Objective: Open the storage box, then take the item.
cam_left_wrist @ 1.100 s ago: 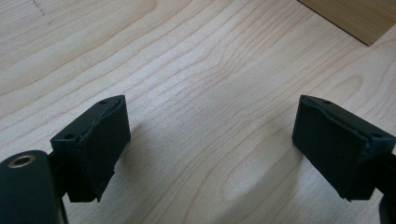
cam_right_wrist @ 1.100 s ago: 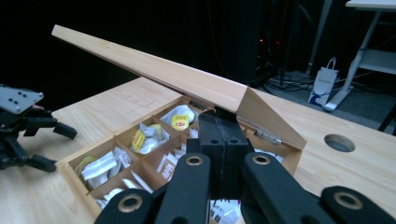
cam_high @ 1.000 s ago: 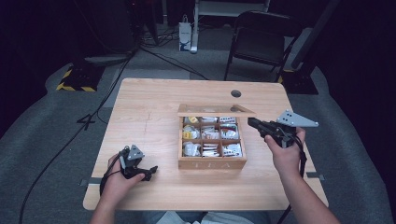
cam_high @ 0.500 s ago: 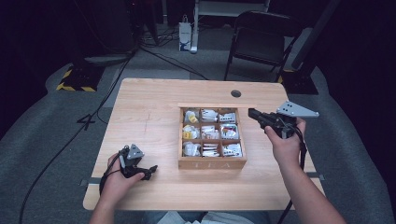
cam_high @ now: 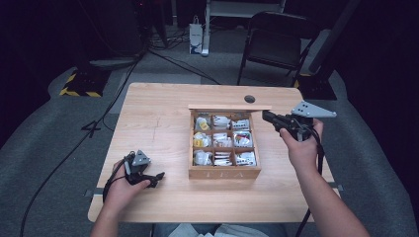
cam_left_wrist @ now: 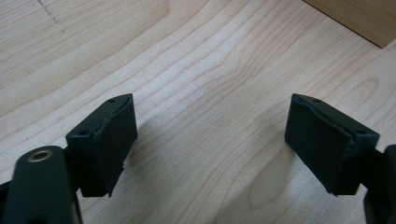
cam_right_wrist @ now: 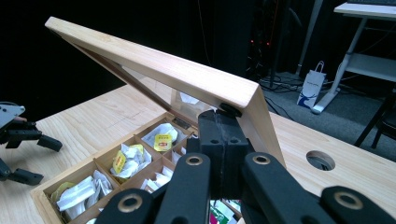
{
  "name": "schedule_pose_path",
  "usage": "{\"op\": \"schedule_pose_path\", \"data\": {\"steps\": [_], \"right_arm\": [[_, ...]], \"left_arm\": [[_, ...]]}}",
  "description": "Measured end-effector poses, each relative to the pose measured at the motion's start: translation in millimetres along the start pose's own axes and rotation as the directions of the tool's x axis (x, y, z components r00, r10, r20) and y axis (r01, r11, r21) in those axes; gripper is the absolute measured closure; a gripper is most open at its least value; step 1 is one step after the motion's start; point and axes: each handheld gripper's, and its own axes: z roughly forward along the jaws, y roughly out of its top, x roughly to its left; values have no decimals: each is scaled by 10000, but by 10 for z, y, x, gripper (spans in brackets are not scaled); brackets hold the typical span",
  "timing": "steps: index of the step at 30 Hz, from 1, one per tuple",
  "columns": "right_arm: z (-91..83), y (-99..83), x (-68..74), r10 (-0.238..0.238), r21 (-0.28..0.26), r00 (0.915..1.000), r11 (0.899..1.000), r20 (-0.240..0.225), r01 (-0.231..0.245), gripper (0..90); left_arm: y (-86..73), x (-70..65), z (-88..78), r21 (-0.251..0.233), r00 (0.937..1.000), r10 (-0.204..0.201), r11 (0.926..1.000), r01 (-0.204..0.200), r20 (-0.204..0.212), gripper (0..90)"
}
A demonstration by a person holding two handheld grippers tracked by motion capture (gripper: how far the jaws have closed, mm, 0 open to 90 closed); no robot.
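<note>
Since the earlier pictures the right gripper point(cam_high: 267, 117) has gone further back and up, and the hinged lid of pale wood with a clear pane point(cam_right_wrist: 154, 65) has risen with it; it now stands steeply over the box. In the right gripper view the two black jaws are pressed together with no gap, and their tips touch the lower corner of the lid's front edge; I cannot tell if they pinch anything there. The low square wooden tea box with nine compartments point(cam_high: 225, 172) lies in the middle of the light wooden table point(cam_high: 158, 113), with small tea bags in white, yellow and green wrappers point(cam_right_wrist: 126, 161) in its compartments. The right hand point(cam_high: 301, 148) holds its gripper just beside the far right corner of the box.

The left gripper point(cam_left_wrist: 210, 140) has not moved. It rests low on the table near the front left edge, well apart from the box, with its jaws spread wide and only bare wood between them. The left hand point(cam_high: 123, 190) holds it
</note>
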Motion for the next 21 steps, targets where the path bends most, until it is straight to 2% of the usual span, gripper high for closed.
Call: {"op": "schedule_pose_path", "data": {"steps": [2,6,14,21], "right_arm": [[7,-11,10,23,26,10000,10000,-34,-22,900],[13,-3,9,-4,43,10000,10000,-23,4,900],[4,11,3,-2,166,10000,9999,-60,3,900],[-2,10,-6,1,171,9999,9999,-151,1,900]], "left_arm": [[34,8,-24,18,9996,-153,9999,153,230,214],[66,11,-63,-157,9990,-205,9997,211,390,227],[216,-40,-189,-440,9982,180,9989,-155,575,241],[368,-132,-288,-954,9936,432,9949,-332,1044,254]]}}
